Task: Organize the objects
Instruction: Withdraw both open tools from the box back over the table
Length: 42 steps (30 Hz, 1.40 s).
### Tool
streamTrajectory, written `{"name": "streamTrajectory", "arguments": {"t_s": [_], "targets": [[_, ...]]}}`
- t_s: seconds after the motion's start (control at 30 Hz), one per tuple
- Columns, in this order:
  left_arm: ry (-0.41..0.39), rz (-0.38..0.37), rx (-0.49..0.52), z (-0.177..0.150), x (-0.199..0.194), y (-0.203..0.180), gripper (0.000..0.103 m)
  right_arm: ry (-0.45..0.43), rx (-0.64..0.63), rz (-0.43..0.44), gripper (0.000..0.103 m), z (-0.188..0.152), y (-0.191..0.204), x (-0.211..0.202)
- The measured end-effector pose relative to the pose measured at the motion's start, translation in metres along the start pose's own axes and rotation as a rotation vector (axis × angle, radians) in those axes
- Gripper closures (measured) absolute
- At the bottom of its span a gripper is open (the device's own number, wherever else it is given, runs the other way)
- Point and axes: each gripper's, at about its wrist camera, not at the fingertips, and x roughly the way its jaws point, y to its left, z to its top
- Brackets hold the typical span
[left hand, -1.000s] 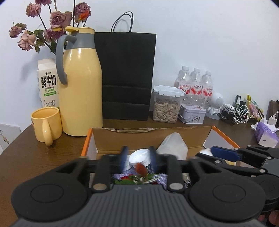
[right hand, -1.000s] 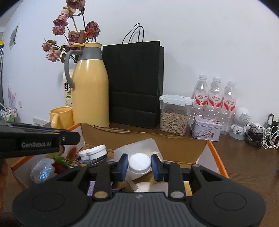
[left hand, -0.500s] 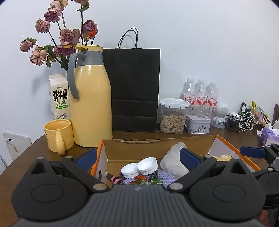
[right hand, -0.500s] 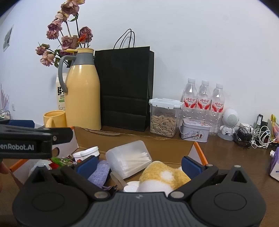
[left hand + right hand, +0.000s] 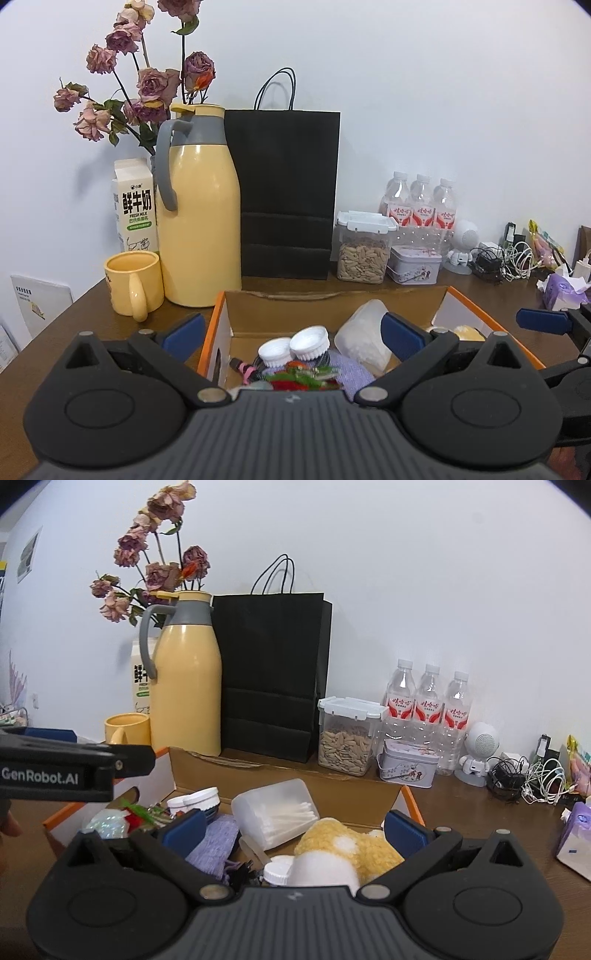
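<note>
Both hand-held grippers, left [image 5: 291,334] and right [image 5: 293,829], gape empty over the box [image 5: 334,305] on the tabletop [image 5: 74,332]
Jaws have just been opening, nothing between them; back out level so fingers miss the swab case [image 5: 275,812] and plush [image 5: 347,847]; box floor and near wall stay hidden

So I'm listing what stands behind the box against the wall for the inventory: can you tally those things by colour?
Yellow: 2, the jug and the mug
Black: 1, the paper bag
Clear: 4, three water bottles and the seed container
White: 2, the milk carton and the small robot figure
Patterned: 1, the tin
Total: 10
</note>
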Motion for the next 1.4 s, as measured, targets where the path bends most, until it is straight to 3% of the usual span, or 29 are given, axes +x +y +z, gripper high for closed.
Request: {"name": "streamTrajectory", "arguments": {"t_s": [0.67,0.93,1.27,1.33,1.4], "targets": [[0.203,-0.015,0.041,-0.05,-0.042,0.01,0.0,0.148,-0.073,0.03,0.0,-0.044,0.003,-0.045],[0.296,-0.025,0.067,-0.078,-0.044,0.004,0.0,0.224,-0.061,0.02,0.0,-0.069,-0.002,-0.043],[0.361,-0.043,0.113,-0.1,-0.031,-0.014,0.0,0.252,-0.014,0.007,0.0,-0.08,-0.009,-0.035],[0.361,-0.05,0.12,-0.102,-0.029,-0.018,0.001,0.254,-0.008,0.005,0.0,-0.082,-0.009,-0.033],[0.362,-0.05,0.123,-0.103,-0.028,-0.02,0.009,0.255,0.001,0.003,0.0,-0.083,-0.011,-0.032]]}}
